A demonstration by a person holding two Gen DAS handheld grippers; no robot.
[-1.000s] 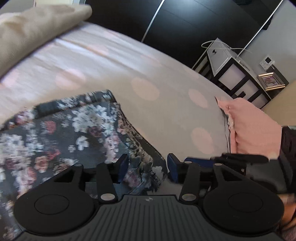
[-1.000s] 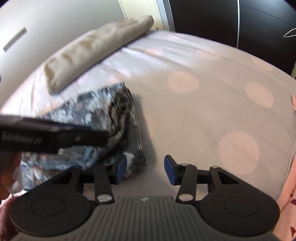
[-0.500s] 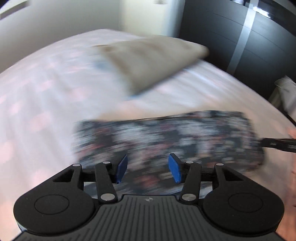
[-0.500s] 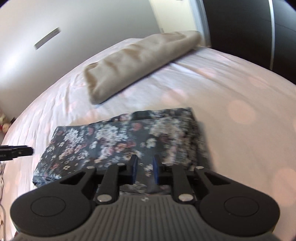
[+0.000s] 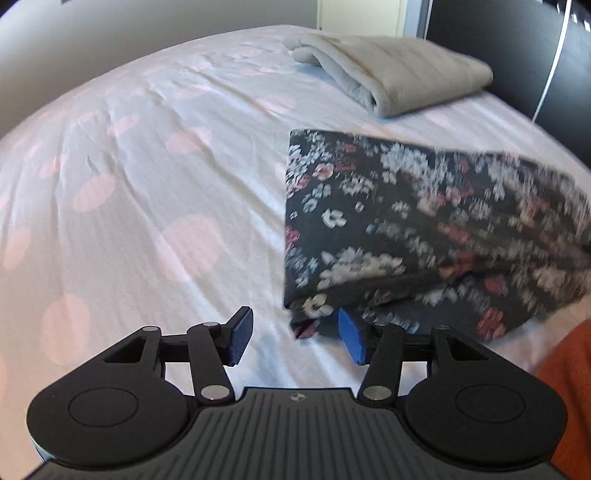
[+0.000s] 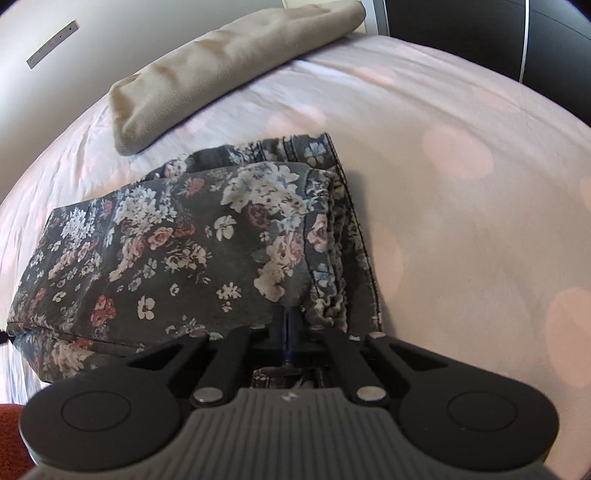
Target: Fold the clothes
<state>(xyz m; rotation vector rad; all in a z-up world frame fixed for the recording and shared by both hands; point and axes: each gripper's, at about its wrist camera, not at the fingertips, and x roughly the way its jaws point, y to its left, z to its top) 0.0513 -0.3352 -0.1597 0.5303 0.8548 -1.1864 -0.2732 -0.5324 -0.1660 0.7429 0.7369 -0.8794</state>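
Folded dark floral garment (image 6: 177, 251) on bed

A beige folded blanket (image 5: 399, 70) lies on the pink-dotted white bedsheet (image 5: 147, 184).

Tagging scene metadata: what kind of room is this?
Most likely a bedroom: a bed sheet with pink dots, a folded beige blanket on it, and a dark wardrobe-like panel behind.

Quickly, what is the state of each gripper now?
Left gripper: open, holding nothing.
Right gripper: closed on the floral garment.
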